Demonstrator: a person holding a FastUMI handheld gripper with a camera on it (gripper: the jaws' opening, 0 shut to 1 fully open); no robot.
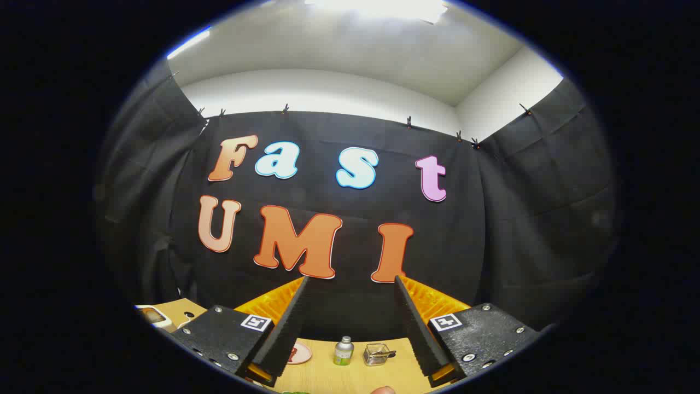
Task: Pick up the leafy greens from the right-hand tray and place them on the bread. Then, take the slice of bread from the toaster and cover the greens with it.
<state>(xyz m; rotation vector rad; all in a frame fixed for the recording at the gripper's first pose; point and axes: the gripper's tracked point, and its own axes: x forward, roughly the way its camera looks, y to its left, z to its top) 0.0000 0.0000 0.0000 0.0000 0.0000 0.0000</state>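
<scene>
Black two-finger tool [350, 323] spread wide, clasping nothing, aimed level at the black cloth wall. Between the fingers, on the pale wooden surface [328, 377]: small silver bottle with green label [343, 351] upright, little wire basket [377, 354] just beside it, contents unclear. Sliver of leafy greens [298, 392] near the tool, axis unreadable.

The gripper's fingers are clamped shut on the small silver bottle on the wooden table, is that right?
Not quite. In the gripper view the gripper is open, its black fingers spread wide and holding nothing; the small silver bottle stands between them on the wooden table.
</scene>
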